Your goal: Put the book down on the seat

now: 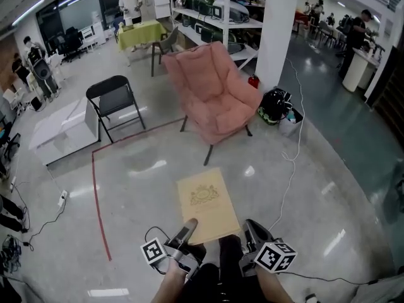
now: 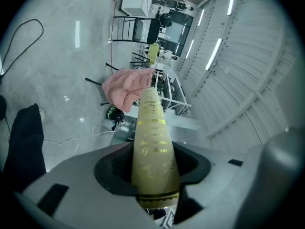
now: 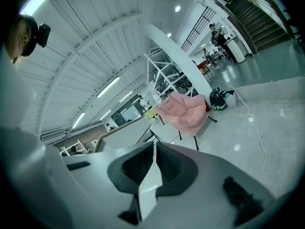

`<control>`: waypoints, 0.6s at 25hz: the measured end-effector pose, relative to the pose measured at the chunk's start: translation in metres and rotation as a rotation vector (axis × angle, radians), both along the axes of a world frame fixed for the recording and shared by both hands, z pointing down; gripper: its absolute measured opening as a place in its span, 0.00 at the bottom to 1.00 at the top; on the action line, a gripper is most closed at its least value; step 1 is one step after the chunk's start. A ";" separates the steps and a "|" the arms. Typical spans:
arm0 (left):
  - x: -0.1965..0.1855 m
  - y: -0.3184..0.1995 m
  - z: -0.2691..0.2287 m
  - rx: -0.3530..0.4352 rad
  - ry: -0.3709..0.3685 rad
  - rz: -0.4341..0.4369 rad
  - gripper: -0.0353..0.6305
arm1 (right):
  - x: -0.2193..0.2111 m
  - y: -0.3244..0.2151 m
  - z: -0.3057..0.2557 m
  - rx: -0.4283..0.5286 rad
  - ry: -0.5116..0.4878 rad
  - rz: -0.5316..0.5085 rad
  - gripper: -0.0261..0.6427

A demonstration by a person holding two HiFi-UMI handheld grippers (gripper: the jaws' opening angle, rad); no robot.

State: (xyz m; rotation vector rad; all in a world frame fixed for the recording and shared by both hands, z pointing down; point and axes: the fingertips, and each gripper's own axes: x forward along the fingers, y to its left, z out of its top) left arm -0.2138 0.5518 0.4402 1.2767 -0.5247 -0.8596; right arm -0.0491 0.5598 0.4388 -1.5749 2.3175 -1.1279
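Two hand-held grippers sit lowest in the head view, each clamped on the near end of the flat tan book with a gold crest on its cover [image 1: 207,202]. Left gripper [image 1: 185,231]: its jaws pinch the gold-lettered spine, as its own view shows. Right gripper [image 1: 250,231]: its jaws are pressed onto the thin opposite edge. This two-sided hold sets the cover level and stops the book from falling open. The book is in the air above the grey floor [image 1: 145,169], well apart from the pink padded armchair on dark legs [image 1: 214,90]. Judgement: this is the carry phase, and release is appropriate only once the book rests on the seat cushion [image 1: 222,120].
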 end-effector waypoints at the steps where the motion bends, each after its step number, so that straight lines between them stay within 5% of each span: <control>1: 0.000 -0.006 0.002 -0.003 -0.006 -0.001 0.38 | 0.002 -0.006 0.001 -0.005 -0.004 0.005 0.06; 15: 0.043 -0.134 0.004 -0.012 -0.047 -0.021 0.38 | 0.046 -0.135 -0.005 -0.001 -0.013 -0.012 0.06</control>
